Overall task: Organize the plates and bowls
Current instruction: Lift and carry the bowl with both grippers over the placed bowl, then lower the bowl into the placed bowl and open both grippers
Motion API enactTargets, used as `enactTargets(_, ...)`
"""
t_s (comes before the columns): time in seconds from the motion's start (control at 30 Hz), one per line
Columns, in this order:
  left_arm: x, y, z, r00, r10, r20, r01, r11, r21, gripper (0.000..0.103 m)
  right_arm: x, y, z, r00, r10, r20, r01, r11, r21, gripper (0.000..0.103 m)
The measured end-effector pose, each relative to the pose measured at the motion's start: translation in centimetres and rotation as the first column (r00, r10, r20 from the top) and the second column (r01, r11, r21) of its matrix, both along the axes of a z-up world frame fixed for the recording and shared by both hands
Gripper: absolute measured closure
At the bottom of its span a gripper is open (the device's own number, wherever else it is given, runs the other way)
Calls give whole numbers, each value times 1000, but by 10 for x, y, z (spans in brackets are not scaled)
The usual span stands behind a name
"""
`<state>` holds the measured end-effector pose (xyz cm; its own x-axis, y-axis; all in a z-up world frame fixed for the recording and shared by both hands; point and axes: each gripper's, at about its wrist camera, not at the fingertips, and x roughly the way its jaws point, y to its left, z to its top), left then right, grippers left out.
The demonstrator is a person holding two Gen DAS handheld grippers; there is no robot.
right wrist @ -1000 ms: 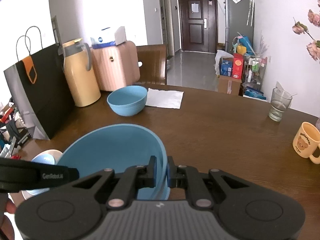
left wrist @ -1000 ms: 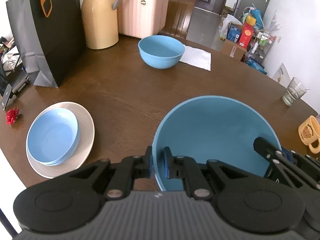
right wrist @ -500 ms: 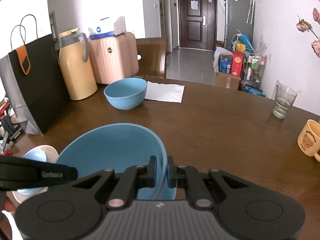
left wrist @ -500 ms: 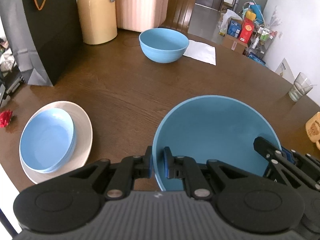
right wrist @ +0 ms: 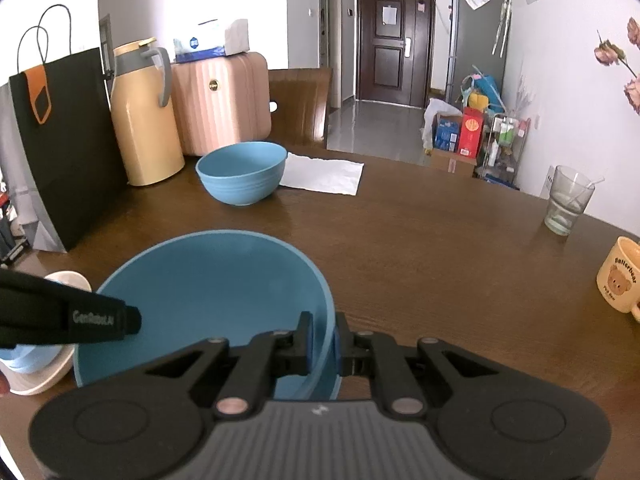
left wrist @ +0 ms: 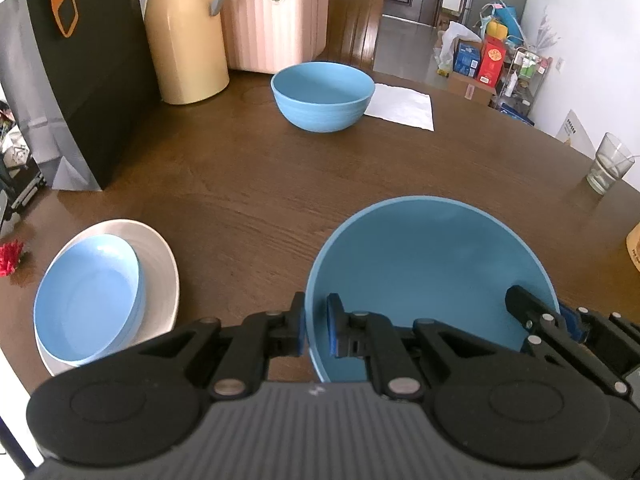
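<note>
A large blue bowl is held by both grippers over the brown table. My left gripper is shut on its left rim. My right gripper is shut on its right rim; the bowl also shows in the right wrist view. A second blue bowl stands upright at the far side. A light blue plate lies on a white plate at the near left.
A black paper bag, a yellow thermos jug and a pink case stand along the far left. A white napkin lies by the far bowl. A glass and a yellow mug stand at the right.
Both grippers have moved forward with the large blue bowl, so the far bowl and the back objects look closer. The grips have not changed.
</note>
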<state>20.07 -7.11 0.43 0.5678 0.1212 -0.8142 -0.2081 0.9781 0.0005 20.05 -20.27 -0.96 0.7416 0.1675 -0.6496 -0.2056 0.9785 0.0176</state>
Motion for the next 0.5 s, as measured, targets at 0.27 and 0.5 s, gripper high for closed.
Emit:
enactTargets(0.27, 2, 0, -6, 1000, -6, -7, 6, 1000, 10, 92, 1, 3, -6, 1000, 11, 14, -11, 1000, -16, 93)
enactTargets(0.5, 6, -2, -15, 1000, -9, -19, 9, 1000, 15, 92, 6, 1, -14, 1000, 10, 6, -10, 1000, -17, 93)
